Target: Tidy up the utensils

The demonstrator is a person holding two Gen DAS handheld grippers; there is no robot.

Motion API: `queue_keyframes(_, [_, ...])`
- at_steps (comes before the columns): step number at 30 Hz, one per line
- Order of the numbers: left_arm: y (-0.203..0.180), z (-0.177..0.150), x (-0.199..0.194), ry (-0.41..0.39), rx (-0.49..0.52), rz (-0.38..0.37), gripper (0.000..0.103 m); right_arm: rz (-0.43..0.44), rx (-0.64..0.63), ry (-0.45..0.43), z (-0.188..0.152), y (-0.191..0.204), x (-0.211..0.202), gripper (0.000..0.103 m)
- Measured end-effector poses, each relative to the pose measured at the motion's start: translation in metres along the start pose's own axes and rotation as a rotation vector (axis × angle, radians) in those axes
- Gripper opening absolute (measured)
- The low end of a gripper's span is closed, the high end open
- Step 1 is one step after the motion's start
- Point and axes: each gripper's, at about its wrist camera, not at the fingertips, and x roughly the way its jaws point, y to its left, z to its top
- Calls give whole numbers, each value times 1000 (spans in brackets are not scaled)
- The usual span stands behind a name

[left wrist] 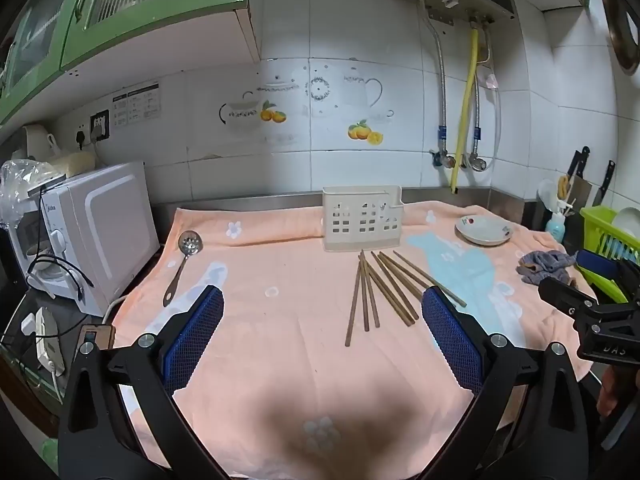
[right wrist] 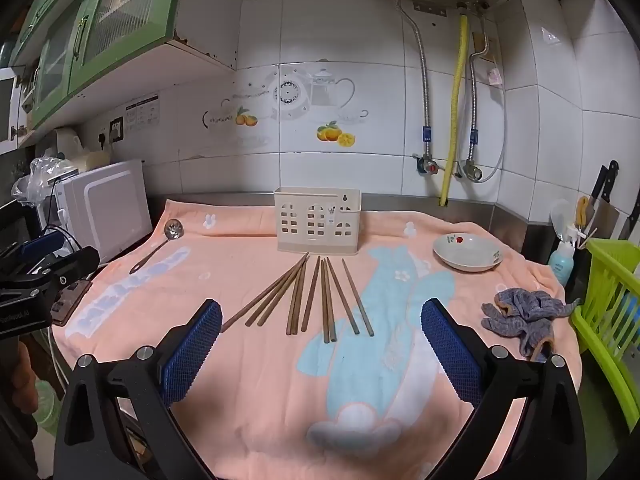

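Chopsticks [right wrist: 316, 300] are lying fanned out on the pink towel [left wrist: 280, 360] near the middle of the worktop, their far tips bunching just in front of the cream utensil holder [right wrist: 317, 220], which is standing upright toward the back edge. Over by the left edge, a slotted metal spoon [left wrist: 182, 266] is resting alone, well apart from the sticks. The left gripper [left wrist: 322, 338] is hovering with its blue pads spread wide and nothing between them, and the right gripper [right wrist: 321, 344] is doing the same, wide apart and carrying nothing, lined up behind the fan.

Judging by looks, these sticks are going to be light, stiff and thin, and probably smooth enough to roll or slip out of a loose pinch. Lying flat on soft cloth, they are offering little height to grab, so a hold around mid-length, across one stick or a tight pair, seems safest. The spoon looks heavier at its bowl; its slim handle seems the natural place to pinch. A white dish [right wrist: 467, 254] and a grey rag [right wrist: 520, 314] are sitting toward the right edge.
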Motion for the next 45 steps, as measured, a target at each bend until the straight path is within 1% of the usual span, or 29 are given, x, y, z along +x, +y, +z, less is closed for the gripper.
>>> queue_keyframes(9, [-1,0,0,9,-5,-3,98,-16,-2,4,-1,2,2,97])
queue_keyframes(11, [-6,-2,7,10,-3,2,98,-5,2,1,-5,10,5,97])
queue_keyframes(21, [-3,-4,5,13,-5,-5,98,8,6,16,-3,3,6,97])
queue_keyframes(45, [-1,-11,16,41,-4,-11,98,16,1,38,-6,8,16,97])
